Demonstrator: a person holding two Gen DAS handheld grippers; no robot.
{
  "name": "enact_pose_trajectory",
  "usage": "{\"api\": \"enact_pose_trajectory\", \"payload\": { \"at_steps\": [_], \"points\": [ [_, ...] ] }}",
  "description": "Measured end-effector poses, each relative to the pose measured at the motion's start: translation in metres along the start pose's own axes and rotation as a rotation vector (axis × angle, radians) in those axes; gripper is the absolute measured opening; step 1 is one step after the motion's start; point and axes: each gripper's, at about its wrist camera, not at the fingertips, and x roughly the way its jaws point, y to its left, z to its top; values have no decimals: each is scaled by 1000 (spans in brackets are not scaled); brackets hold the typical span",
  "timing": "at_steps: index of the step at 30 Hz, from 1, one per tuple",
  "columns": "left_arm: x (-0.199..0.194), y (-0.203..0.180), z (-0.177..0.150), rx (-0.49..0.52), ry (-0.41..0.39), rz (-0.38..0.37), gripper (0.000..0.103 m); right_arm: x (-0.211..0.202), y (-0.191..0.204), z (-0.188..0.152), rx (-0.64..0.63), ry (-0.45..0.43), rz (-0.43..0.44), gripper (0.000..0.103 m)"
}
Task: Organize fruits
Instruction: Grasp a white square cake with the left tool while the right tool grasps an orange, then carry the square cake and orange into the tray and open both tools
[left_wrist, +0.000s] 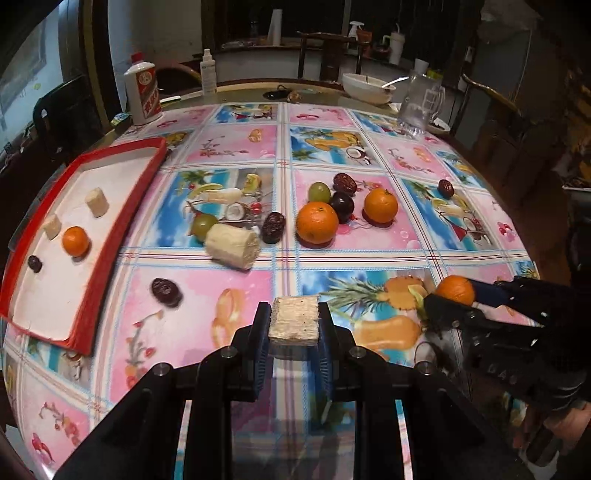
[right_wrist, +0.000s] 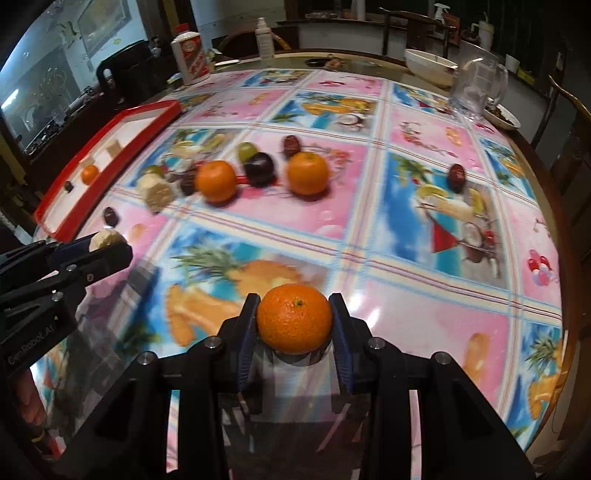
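Tray (left_wrist: 122, 206) lies up-left of both loaded tools, nearer the left tool (left_wrist: 293, 321) clamping its pale chunk (left_wrist: 294, 319) than the right tool (right_wrist: 294, 325) gripping its orange (right_wrist: 294, 319).

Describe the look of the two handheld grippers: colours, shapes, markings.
Both are matte black plastic frames with silver round bolt heads. The left gripper has two flat black fingers lined with ribbed blue pads. The right gripper is built the same, with blue pads. In the right wrist view, the left gripper's side carries pale lettering that reads roughly "GenRobot.AI". No cables or sleeves show.
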Motion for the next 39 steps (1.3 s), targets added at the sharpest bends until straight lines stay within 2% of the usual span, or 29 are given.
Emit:
{"api": "enact_pose_trajectory", "payload": {
  "at_steps": [12, 22, 26, 32, 39],
  "points": [
    [-32, 49, 0, -54, -79, 34, 23, 3, 82, 27, -98, -1, 85, 40],
    [-41, 106, 7, -133, -117, 100, 23, 17, 151, 66, -203, -18, 125, 40],
    [-42, 141, 12, -187, -123, 140, 23, 25, 177, 85, -220, -22, 153, 40],
    [-34, 206, 19, -264, -95, 229, 23, 45, 217, 113, -250, -21, 210, 40],
    [-10, 244, 17, -304, -36, 291, 23, 76, 266, 116, -344, 26, 244, 40]
  ]
}}
